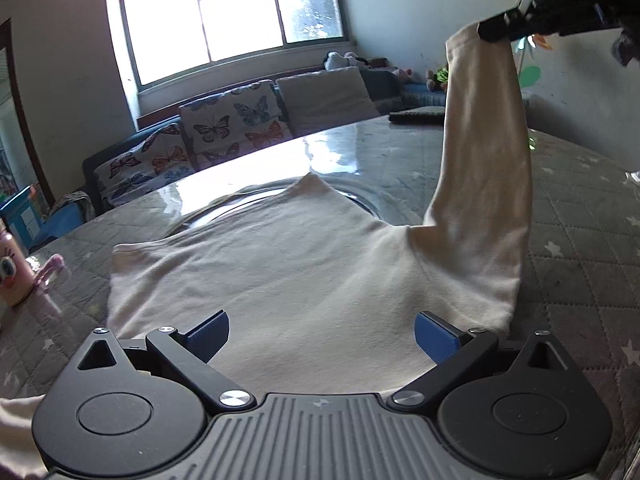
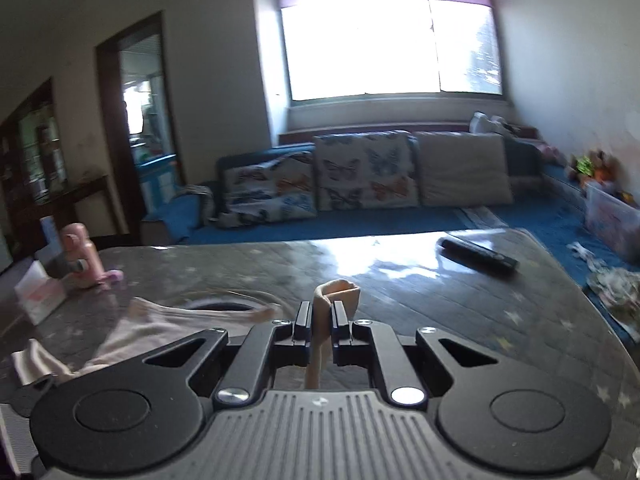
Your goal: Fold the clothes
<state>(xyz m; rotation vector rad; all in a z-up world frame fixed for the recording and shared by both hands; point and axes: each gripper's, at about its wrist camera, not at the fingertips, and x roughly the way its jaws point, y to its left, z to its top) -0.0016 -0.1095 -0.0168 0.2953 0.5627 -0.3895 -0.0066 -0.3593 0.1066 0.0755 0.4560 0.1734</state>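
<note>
My left tool (image 1: 322,334) hangs low over the bench (image 1: 580,240) with its blue-padded fingers (image 1: 208,334) spread wide and nothing between them. Directly ahead of it and below lies a cream long-sleeved top (image 1: 280,272), its body spread fairly flat on the grey quilted cover, reaching from just under the fingers out toward a shiny sunlit patch further ahead.

To the right of the left tool, one sleeve (image 1: 480,168) rises nearly straight up off the bench. My right tool (image 2: 321,316) has its fingers closed narrowly on the cuff of that sleeve, a small fold of cloth poking out just past the tips. Ahead of the right tool and to its right lies a dark remote control (image 2: 478,258); to its left, near the bench edge, stands a pink bottle (image 2: 82,256).

I judge the top to be light, soft and limp: the sleeve drapes under its own weight and will follow wherever the cuff is carried. It could slide on the cover, so the body may shift if I pull sideways. For the free tool, the best hold looks like the shoulder seam at the sleeve's base, or the near hem edge, pinching one clean layer.
</note>
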